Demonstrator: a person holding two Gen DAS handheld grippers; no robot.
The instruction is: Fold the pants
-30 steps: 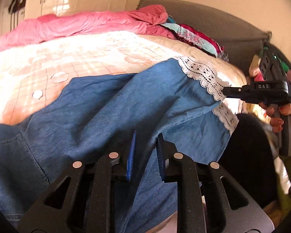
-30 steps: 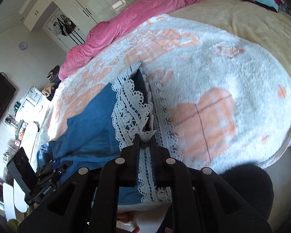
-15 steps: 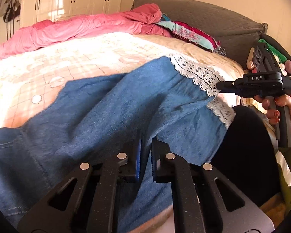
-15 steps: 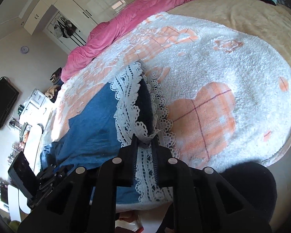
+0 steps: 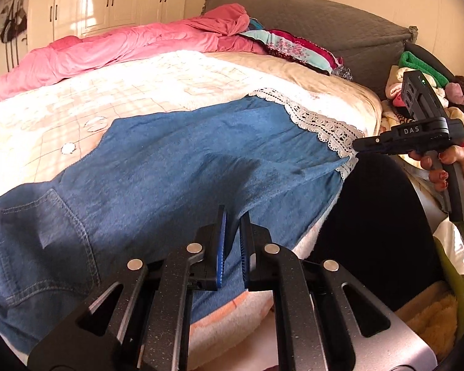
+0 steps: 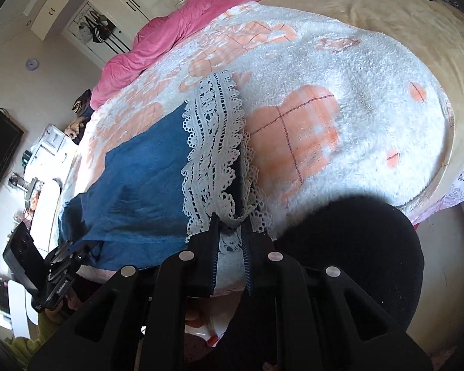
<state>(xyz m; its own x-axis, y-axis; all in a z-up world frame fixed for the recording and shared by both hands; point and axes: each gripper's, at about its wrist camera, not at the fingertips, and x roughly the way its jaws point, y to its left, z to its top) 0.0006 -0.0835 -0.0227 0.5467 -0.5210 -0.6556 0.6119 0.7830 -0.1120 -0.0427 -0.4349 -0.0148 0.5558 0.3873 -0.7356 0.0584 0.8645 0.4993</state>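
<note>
Blue denim pants [image 5: 176, 167] with white lace hems [image 5: 318, 120] lie spread on a bed's white and orange blanket [image 5: 114, 99]. My left gripper [image 5: 232, 216] is shut on the near edge of a pant leg. My right gripper [image 6: 230, 219] is shut on the lace hem [image 6: 213, 142] at the leg end; it also shows in the left wrist view [image 5: 355, 148], at the right, touching the hem. The left gripper shows small in the right wrist view [image 6: 77, 247], at the denim's far end. The waist with a pocket [image 5: 40, 235] lies at the left.
A pink duvet [image 5: 123, 46] and patterned pillows [image 5: 294, 46] lie along the far side of the bed, by a grey headboard [image 5: 324, 24]. A black round stool [image 6: 355, 253] stands at the bed's edge. Piled clothes [image 5: 417, 71] sit at the right. White wardrobes [image 5: 108, 0] stand behind.
My left gripper closed on the denim edge and shifted along the leg. The right gripper kept its hold on the lace hem and pulled the leg flatter and straighter.
</note>
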